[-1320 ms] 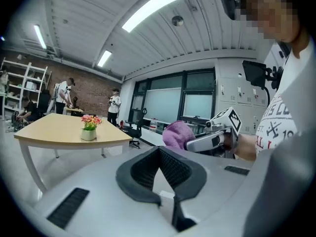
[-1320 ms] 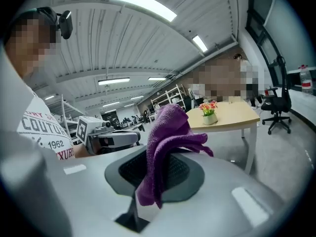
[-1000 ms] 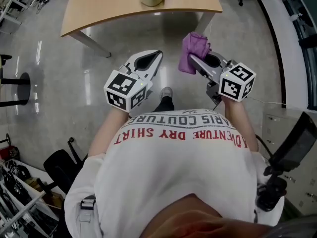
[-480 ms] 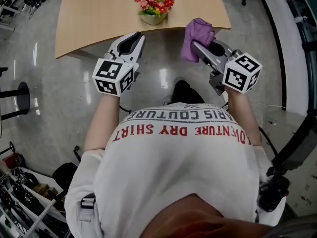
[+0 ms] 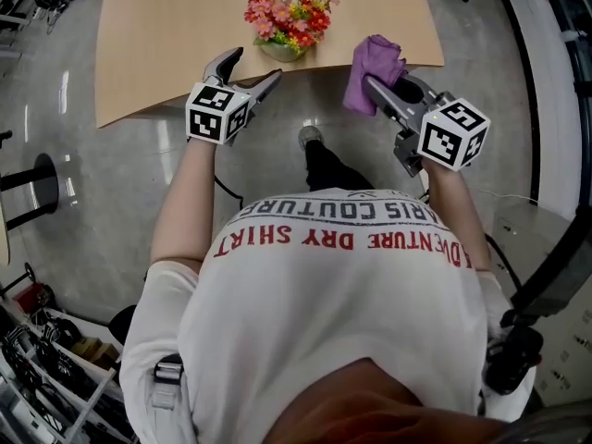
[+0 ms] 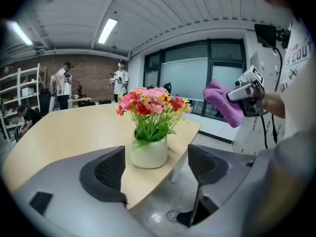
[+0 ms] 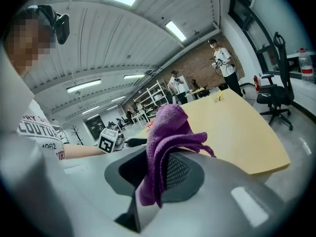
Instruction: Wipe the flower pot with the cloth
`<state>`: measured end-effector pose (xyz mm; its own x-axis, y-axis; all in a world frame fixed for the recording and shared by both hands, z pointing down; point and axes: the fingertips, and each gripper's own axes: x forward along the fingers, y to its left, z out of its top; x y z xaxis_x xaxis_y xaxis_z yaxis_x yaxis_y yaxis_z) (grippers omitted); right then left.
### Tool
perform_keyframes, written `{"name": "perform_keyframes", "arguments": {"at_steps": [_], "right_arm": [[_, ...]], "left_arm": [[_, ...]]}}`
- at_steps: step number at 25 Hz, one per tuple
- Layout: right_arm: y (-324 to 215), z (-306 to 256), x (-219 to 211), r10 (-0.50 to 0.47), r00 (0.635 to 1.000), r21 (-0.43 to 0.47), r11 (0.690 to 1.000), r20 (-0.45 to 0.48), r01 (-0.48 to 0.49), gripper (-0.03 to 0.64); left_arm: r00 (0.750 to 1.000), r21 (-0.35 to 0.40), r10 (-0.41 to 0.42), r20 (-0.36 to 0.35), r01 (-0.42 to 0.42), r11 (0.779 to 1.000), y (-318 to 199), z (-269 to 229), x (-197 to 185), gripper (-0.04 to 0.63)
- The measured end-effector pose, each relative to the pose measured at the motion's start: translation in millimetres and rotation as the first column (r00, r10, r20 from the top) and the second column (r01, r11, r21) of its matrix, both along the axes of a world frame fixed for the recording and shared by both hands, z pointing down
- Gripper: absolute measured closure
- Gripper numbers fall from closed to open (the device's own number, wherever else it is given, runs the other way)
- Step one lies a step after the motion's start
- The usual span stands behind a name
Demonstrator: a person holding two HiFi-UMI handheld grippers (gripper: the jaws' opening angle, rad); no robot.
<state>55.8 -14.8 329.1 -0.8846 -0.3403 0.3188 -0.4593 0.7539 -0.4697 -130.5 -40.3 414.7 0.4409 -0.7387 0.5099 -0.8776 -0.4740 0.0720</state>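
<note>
Top centre: left gripper (image 5: 252,67), jaws just opened wide and empty, near flower pot (image 5: 280,51); upper right: right gripper (image 5: 374,85) clamped on purple cloth (image 5: 370,63).

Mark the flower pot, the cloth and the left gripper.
flower pot (image 6: 149,153): left gripper view, white front wall.
cloth (image 7: 168,126): right gripper view, upper fold.
left gripper (image 5: 255,64): head view, midway between fingertips.

Words on the white shirt (image 5: 342,285)
Dark letters say "ARIS COUTURE". Red letters below say "ADVENTURE DRY SHIRT". Both are upside down in the head view. No other words can be read.
</note>
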Motion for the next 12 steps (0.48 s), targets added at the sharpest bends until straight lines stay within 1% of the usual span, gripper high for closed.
{"name": "perform_keyframes", "arguments": {"at_steps": [2,3,6,8,10,12], "right_arm": [[1.8,5.4,-0.4,0.001,1.000,-0.027,1.000,-0.008,-0.001,0.569],[1.1,9.4,-0.9,0.002,1.000,-0.043,0.999,-0.012,-0.002,0.569],[-16.5,29.7,-8.5,0.003,1.000,-0.086,0.996,-0.028,-0.006,0.569],[-29.2,44.8,-16.1,0.002,0.999,-0.109,0.994,-0.037,-0.006,0.569],[-37.5,53.8,-21.4,0.004,0.999,-0.127,0.992,-0.037,-0.008,0.569],[-41.6,59.4,-24.3,0.002,0.999,-0.139,0.990,-0.036,-0.007,0.569]], "left_arm": [[0.998,-0.006,0.048,0.033,-0.048,0.999,-5.6,4.9,0.6,0.202],[0.997,-0.009,0.073,0.025,-0.073,0.997,-9.2,6.0,2.0,0.202],[0.988,-0.020,0.146,-0.060,-0.147,0.989,-28.7,13.9,7.8,0.204],[0.980,-0.030,0.186,-0.076,-0.189,0.982,-40.1,26.4,9.8,0.202],[0.978,-0.032,0.200,-0.063,-0.202,0.979,-49.3,35.7,8.5,0.202],[0.980,-0.020,0.192,-0.061,-0.193,0.981,-56.7,38.8,6.7,0.202]]}}
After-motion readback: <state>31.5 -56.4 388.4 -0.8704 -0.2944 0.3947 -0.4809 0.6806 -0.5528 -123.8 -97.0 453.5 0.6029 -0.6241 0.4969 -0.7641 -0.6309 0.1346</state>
